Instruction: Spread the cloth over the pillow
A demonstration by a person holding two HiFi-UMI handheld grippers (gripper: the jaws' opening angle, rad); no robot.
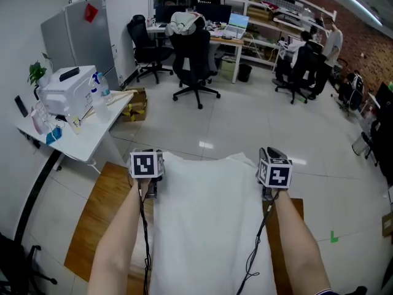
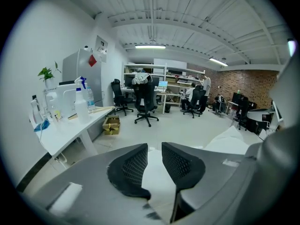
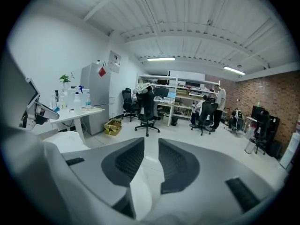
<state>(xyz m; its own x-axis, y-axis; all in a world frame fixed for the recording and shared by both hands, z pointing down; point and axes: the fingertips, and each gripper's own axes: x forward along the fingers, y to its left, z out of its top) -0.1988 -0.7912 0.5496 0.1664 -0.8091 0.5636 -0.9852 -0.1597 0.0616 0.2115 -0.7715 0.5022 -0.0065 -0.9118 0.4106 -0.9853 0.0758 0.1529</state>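
A white cloth (image 1: 209, 226) lies spread over the wooden table (image 1: 92, 220) in front of me, its far edge near both grippers. No pillow shows; the cloth hides whatever is beneath it. My left gripper (image 1: 147, 158) hovers over the cloth's far left corner. Its jaws stand apart (image 2: 154, 146), with cloth (image 2: 229, 142) seen below through the gap. My right gripper (image 1: 273, 165) is over the far right corner. Its jaws are also apart (image 3: 151, 142), and a fold of cloth (image 3: 140, 191) lies low beside the left jaw, unpinched.
A white desk (image 1: 92, 134) with a white machine (image 1: 67, 91) and spray bottles stands at the left. A cardboard box (image 1: 136, 106) sits on the floor beyond it. Office chairs (image 1: 195, 54), desks and seated people fill the back of the room.
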